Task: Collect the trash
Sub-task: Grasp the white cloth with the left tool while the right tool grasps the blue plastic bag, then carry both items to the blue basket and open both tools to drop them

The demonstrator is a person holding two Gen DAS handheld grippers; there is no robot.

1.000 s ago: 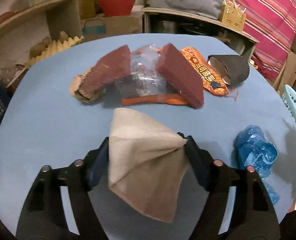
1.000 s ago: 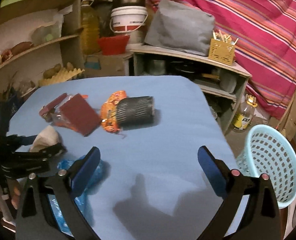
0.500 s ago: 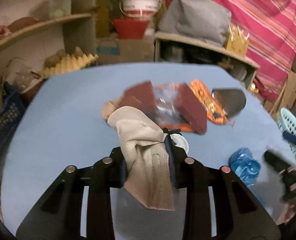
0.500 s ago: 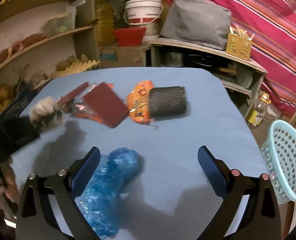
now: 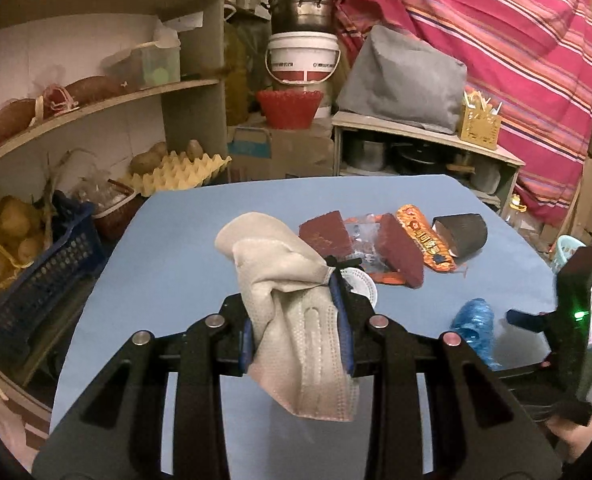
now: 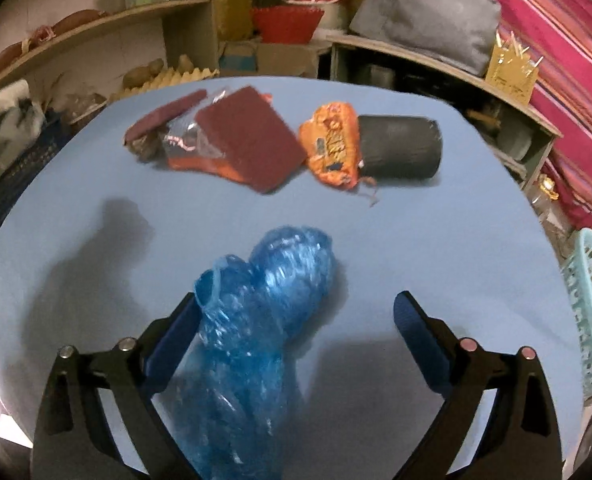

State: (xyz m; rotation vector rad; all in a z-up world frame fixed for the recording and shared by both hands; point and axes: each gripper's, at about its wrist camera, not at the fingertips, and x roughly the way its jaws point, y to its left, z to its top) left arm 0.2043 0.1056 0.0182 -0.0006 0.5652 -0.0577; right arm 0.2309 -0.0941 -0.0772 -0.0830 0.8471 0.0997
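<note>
**One piece in hand, most trash not yet collected**

Your left gripper (image 5: pixel 297 320) is pinching a beige face mask (image 5: pixel 292 308), lifted clear of the blue table (image 5: pixel 184 232). Your right gripper (image 6: pixel 296 332) has its jaws closing around the crumpled blue plastic bag (image 6: pixel 264 312); the left pad looks to touch it, the right pad is apart, so no grip yet.

Left to collect, as far as I can see: two maroon pads (image 6: pixel 252 140) w/ clear wrapper between them, the orange snack packet (image 6: pixel 331 144), the black cup (image 6: pixel 399 152) on its side, touching the packet. The light-blue basket (image 6: pixel 591 320) beside the table is prob. the bin; its inside isn't visible.

Writing: packet print and white bucket (image 5: pixel 301 60) label too blurred to read.
</note>
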